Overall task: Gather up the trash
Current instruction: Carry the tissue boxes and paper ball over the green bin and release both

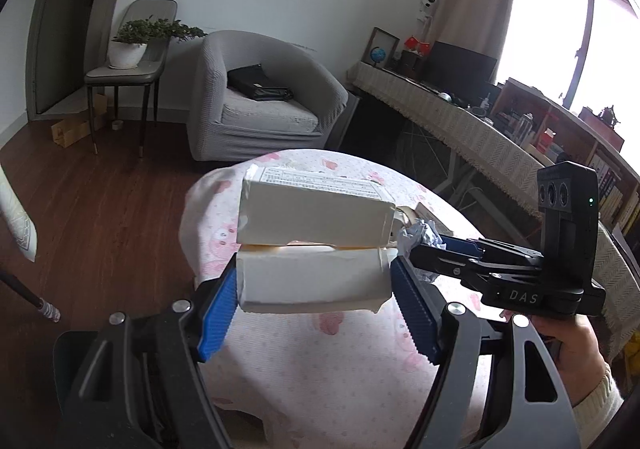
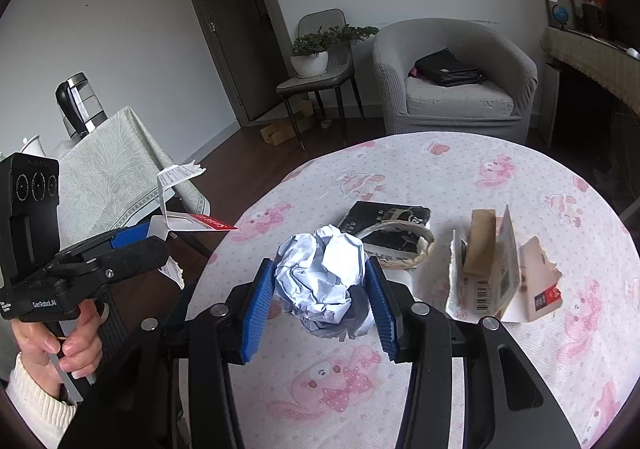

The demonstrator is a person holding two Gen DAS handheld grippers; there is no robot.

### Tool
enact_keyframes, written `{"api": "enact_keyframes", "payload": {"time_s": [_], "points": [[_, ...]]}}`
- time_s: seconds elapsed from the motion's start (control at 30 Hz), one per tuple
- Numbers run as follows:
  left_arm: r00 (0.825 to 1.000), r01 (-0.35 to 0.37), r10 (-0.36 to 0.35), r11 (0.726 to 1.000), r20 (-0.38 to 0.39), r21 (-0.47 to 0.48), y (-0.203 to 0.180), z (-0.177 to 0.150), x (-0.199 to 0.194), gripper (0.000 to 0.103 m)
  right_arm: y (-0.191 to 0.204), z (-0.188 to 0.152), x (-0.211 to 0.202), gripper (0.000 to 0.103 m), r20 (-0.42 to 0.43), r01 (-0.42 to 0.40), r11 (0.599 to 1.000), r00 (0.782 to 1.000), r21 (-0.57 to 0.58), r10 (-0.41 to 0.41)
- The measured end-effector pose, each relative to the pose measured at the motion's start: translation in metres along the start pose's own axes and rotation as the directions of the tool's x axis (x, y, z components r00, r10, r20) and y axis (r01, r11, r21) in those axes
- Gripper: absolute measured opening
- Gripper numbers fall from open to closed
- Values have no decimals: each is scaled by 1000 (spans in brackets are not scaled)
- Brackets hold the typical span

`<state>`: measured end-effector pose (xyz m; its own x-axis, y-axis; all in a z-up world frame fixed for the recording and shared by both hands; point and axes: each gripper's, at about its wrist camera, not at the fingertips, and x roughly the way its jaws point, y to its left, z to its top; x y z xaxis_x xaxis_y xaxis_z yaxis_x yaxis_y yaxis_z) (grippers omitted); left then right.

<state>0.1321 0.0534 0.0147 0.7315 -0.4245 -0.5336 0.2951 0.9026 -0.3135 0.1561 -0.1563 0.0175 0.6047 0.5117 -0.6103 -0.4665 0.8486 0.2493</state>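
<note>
1. Left wrist view: the left gripper [image 1: 314, 289] fills the lower centre of the frame, its blue pads clamped on a folded white carton [image 1: 312, 237] held above the round table [image 1: 328, 369] with its pink-print cloth. At centre right the right gripper [image 1: 424, 243], held by a hand [image 1: 576, 345] in a cream sleeve at lower right, grips a crumpled paper ball [image 1: 420, 233].
2. Right wrist view: the right gripper [image 2: 320, 285] at lower centre is closed on the crumpled paper ball [image 2: 320, 281], just above the cloth. Beyond it on the table [image 2: 440, 169] lie a black packet [image 2: 384, 221] and, to the right, torn cardboard packaging [image 2: 496, 273]. At centre left the left gripper [image 2: 156, 237] carries the white carton [image 2: 180, 201], off the table's edge.
</note>
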Motion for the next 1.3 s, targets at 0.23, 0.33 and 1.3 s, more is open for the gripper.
{"api": "enact_keyframes", "payload": {"time_s": [0.23,0.33,1.3], "points": [[986,-165,165,986,7,-29,46,-6,-21,75,30,8,19,47,-8,-53,999,999,-8,53],[976,-218,217,976,-9,-23,61,-12,-26,75,42,10,27,47,-15,-69,997,998,-18,69],[888,-406,334,892,-317,-200,215,-97,-52,75,197,12,130,47,-149,-250,958,962,-138,229]]}}
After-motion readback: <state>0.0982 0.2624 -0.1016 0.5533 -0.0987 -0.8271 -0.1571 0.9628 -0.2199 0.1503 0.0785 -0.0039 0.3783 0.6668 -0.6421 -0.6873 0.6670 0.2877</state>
